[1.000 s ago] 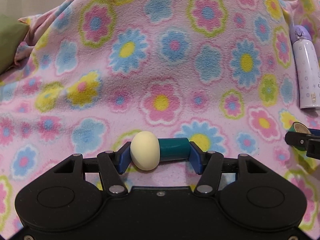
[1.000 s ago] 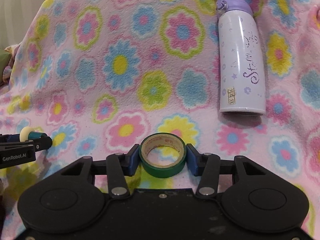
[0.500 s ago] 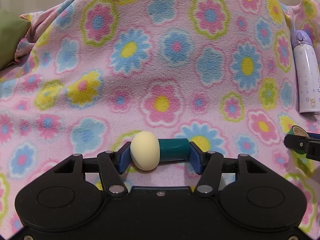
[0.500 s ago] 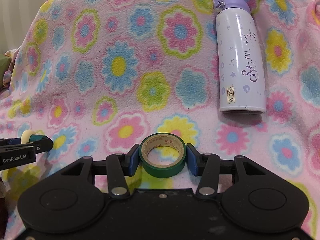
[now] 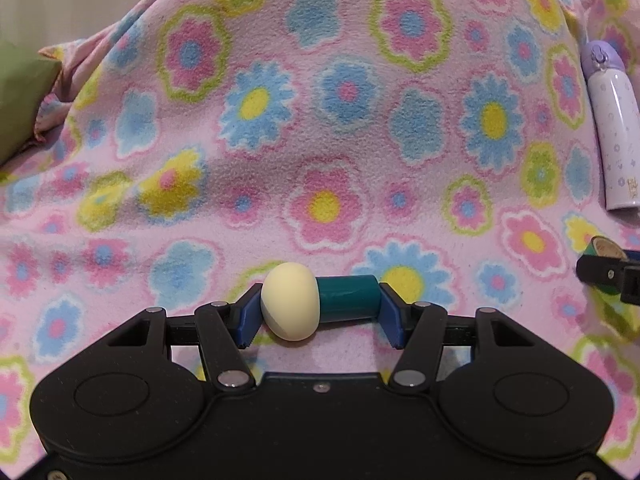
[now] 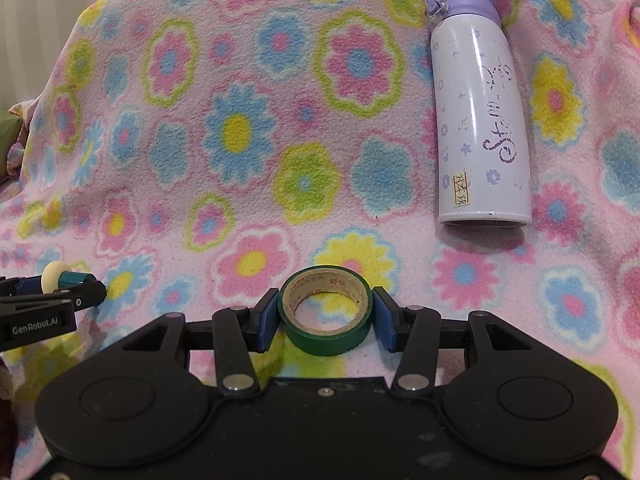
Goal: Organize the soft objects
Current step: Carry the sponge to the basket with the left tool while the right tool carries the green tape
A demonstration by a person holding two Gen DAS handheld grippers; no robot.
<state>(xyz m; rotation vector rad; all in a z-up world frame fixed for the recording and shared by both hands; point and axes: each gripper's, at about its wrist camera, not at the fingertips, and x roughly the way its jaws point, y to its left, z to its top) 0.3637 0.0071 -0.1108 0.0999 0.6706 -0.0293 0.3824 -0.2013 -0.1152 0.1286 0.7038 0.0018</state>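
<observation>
Left gripper (image 5: 320, 314): jaws closed across a small mushroom-shaped toy (image 5: 316, 306), cream cap against the left pad, teal stem against the right pad. It is held at lower centre of the left view, just above the flowered blanket (image 5: 320, 120).

Right gripper (image 6: 325, 316): jaws clamped on a roll of green tape (image 6: 325, 314), hole facing up, at lower centre of the right view.

Surroundings: a white bottle (image 6: 480, 120) with a purple cap lies on its side on the blanket at upper right, well apart from both grippers. A green cushion (image 5: 20, 96) shows at the left edge of the left view. Blanket between the grippers and the bottle is bare.
</observation>
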